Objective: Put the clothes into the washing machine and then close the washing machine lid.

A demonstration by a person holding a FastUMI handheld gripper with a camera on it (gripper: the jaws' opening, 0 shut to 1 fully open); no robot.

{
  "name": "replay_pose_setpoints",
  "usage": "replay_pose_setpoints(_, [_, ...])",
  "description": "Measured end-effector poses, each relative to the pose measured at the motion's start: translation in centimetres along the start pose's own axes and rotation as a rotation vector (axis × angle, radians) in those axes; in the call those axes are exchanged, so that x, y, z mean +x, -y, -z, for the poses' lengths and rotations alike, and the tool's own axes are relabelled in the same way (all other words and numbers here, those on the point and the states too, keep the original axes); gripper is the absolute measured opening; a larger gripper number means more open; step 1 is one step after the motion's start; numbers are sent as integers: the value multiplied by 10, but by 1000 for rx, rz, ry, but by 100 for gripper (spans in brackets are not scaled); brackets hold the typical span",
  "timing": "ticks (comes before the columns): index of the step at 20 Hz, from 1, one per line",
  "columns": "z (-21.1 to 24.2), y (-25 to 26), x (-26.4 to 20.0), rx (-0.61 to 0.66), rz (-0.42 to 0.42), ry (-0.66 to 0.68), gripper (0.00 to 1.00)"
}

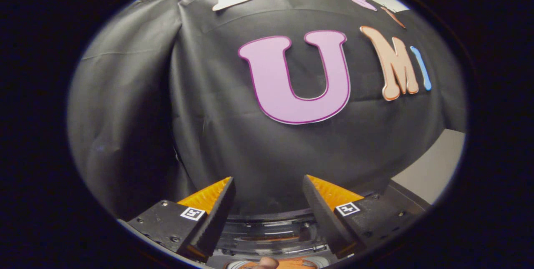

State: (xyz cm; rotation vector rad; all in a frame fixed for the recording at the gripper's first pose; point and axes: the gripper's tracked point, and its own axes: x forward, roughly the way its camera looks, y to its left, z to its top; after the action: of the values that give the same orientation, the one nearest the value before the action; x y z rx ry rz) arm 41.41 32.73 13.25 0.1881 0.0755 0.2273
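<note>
Between the two spread fingers of the open tool, which holds nothing, lies one washing machine lid, clear and curved, just below the fingertips; one black cloth wall hangs beyond them.

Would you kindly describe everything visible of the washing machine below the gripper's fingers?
A curved part of the washing machine shows low between and beneath the two fingers: a dark, glossy rim with a clear, see-through lid or panel that catches reflections, and something orange glimpsed under it. It stands against the black cloth wall. The gripper is open, its fingers spread above the rim and holding nothing. Whether the lid is open or closed cannot be told.
</note>
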Motion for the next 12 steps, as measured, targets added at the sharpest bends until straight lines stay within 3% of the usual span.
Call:
replay_pose_setpoints(4, [21,-10,24,-33,-15,-67,98])
replay_pose_setpoints(6, [45,-2,29,-28,27,-135,98])
replay_pose_setpoints(8, [41,1,34,-90,50,-105,98])
replay_pose_setpoints(9, [48,4,29,-109,51,-156,98])
replay_pose_setpoints(12, [46,1,27,-91,57,-148,97])
